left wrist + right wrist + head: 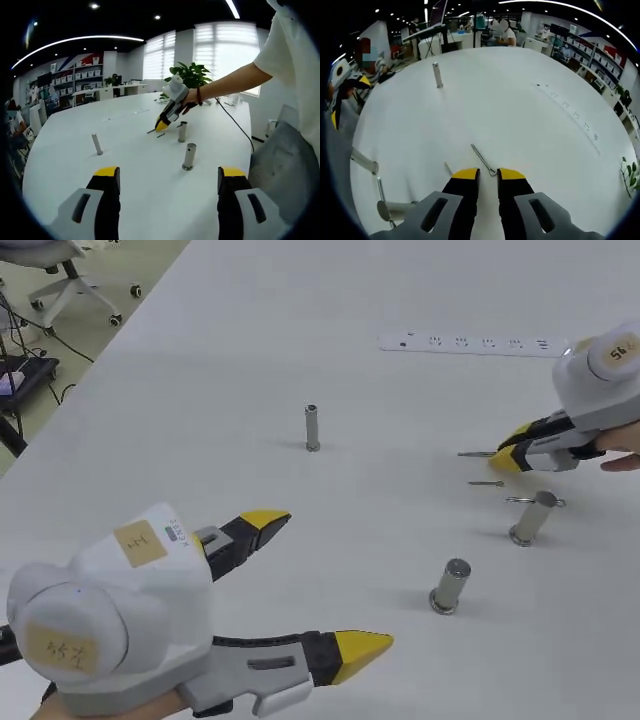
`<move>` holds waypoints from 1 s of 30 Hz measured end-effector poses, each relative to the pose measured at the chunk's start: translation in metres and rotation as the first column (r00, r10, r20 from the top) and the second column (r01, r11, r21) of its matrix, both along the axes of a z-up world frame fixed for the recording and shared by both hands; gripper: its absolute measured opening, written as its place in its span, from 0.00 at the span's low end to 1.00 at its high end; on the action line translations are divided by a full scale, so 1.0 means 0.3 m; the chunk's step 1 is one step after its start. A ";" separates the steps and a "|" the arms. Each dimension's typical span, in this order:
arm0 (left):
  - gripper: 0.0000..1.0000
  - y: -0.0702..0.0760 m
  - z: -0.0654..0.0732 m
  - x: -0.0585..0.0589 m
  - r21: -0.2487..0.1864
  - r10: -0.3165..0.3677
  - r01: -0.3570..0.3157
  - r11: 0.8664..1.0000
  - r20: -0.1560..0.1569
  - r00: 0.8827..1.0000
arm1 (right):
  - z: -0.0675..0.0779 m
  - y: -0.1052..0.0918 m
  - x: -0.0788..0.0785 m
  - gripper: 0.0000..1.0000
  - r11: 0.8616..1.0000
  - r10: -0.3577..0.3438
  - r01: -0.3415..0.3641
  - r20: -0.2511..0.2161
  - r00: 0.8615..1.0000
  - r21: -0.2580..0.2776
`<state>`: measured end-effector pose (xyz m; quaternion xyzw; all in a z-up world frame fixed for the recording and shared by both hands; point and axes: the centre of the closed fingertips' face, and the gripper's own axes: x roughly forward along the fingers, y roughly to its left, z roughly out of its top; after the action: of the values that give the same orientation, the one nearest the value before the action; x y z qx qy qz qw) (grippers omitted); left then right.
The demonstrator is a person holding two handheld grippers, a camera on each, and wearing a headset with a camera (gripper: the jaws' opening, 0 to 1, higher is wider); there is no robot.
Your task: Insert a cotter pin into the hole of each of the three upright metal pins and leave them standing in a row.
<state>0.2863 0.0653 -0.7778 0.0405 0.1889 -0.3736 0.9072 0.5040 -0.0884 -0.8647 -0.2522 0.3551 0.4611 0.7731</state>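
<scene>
Right claw, jaws narrowly apart, straddles the looped end of a cotter pin lying on the counter, mid-right of the head view; left claw gapes empty, lower left. A crooked pinch could flick the pin away. That gap reads clearly in the right gripper view; the head view hides it.

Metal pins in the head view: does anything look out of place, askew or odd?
Nothing is toppled or damaged. The far metal pin stands well apart from the near metal pin and the metal pin carrying a cotter pin, so the three form no row. Two loose cotter pins lie nearby.
</scene>
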 end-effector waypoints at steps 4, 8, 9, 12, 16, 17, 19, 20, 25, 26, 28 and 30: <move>0.79 0.002 -0.003 0.000 0.001 0.002 -0.002 1.000 -0.005 1.000 | 0.002 0.004 -0.004 0.15 0.999 0.035 -0.036 -0.011 0.999 -0.014; 0.79 -0.002 -0.005 -0.004 0.000 -0.003 0.003 1.000 -0.010 1.000 | 0.003 0.008 -0.010 0.13 0.992 0.113 -0.114 -0.024 0.993 -0.061; 0.79 -0.004 -0.006 -0.006 0.000 -0.006 0.006 1.000 -0.012 1.000 | 0.003 0.009 -0.016 0.12 0.988 0.130 -0.133 -0.036 0.991 -0.076; 0.78 -0.007 -0.005 -0.009 0.004 -0.014 0.014 1.000 -0.012 1.000 | 0.004 0.015 -0.022 0.10 0.979 0.168 -0.173 -0.050 0.984 -0.106; 0.78 -0.005 -0.004 -0.010 0.006 -0.017 0.017 1.000 -0.015 1.000 | 0.000 0.021 -0.025 0.09 0.948 0.256 -0.262 -0.055 0.965 -0.182; 0.78 -0.005 -0.005 -0.010 0.006 -0.018 0.018 1.000 -0.016 1.000 | 0.000 0.022 -0.027 0.09 0.943 0.265 -0.272 -0.060 0.962 -0.194; 0.77 -0.004 -0.006 -0.011 0.006 -0.021 0.021 1.000 -0.018 1.000 | -0.005 0.025 -0.017 0.08 0.920 0.311 -0.317 -0.062 0.948 -0.230; 0.77 -0.004 -0.006 -0.011 0.006 -0.022 0.022 1.000 -0.018 1.000 | -0.006 0.028 -0.022 0.08 0.921 0.304 -0.313 -0.074 0.950 -0.232; 0.76 -0.004 -0.006 -0.011 0.006 -0.027 0.027 1.000 -0.018 0.999 | -0.007 0.026 -0.027 0.07 0.903 0.332 -0.347 -0.102 0.938 -0.254; 0.76 -0.004 -0.006 -0.011 0.006 -0.027 0.027 1.000 -0.018 0.999 | -0.009 0.027 -0.024 0.07 0.899 0.338 -0.354 -0.105 0.935 -0.258; 0.75 -0.003 -0.008 -0.013 0.008 -0.030 0.030 1.000 -0.020 0.999 | -0.009 0.028 -0.026 0.06 0.891 0.349 -0.365 -0.108 0.931 -0.270; 0.75 -0.002 -0.010 -0.013 0.009 -0.031 0.032 0.999 -0.022 0.999 | -0.009 0.029 -0.028 0.05 0.888 0.350 -0.367 -0.111 0.930 -0.276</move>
<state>0.2823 0.0647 -0.7807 0.0437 0.2001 -0.3874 0.8989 0.4956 -0.0796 -0.8673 -0.4114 0.3888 0.5454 0.6182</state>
